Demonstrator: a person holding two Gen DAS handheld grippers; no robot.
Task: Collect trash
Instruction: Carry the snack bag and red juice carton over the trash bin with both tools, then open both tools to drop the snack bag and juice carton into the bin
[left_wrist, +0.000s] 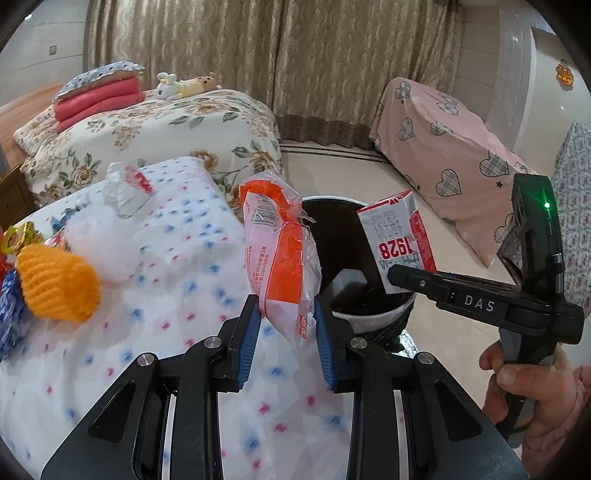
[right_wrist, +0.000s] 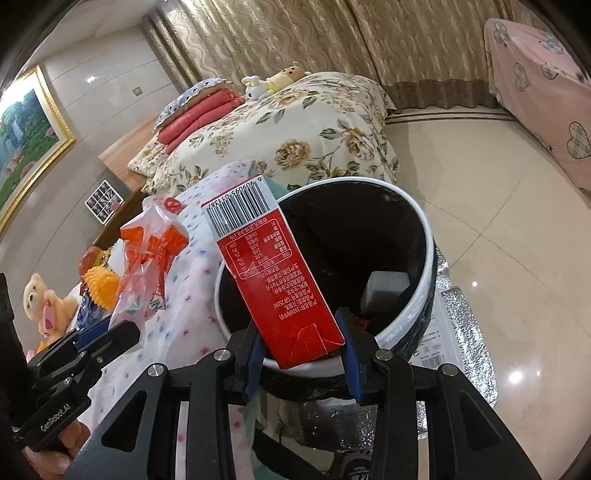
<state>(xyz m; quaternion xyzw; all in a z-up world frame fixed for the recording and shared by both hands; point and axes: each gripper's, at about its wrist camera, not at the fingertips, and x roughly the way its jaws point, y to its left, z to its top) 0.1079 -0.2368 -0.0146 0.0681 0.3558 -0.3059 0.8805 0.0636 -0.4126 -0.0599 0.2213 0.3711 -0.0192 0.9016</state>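
My left gripper (left_wrist: 286, 314) is shut on an orange-and-white plastic wrapper (left_wrist: 277, 243), held up beside the bin's near-left rim. My right gripper (right_wrist: 301, 347) is shut on a red-and-white milk carton (right_wrist: 275, 277), tilted over the near edge of the white bin (right_wrist: 428, 236) with its black liner. The same carton (left_wrist: 397, 236) shows in the left wrist view above the bin (left_wrist: 369, 317), pinched by the right gripper (left_wrist: 402, 277). The wrapper (right_wrist: 147, 258) and left gripper (right_wrist: 107, 338) appear at the left of the right wrist view. A grey block (right_wrist: 384, 288) lies inside the bin.
A dotted white cloth (left_wrist: 177, 295) covers the surface beside the bin, with a yellow foam net (left_wrist: 55, 288), white foam (left_wrist: 99, 240), a crumpled clear bag (left_wrist: 125, 188) and blue wrappers on it. A floral bed (left_wrist: 155, 133) stands behind, pink-covered furniture (left_wrist: 454, 158) to the right, a tiled floor between.
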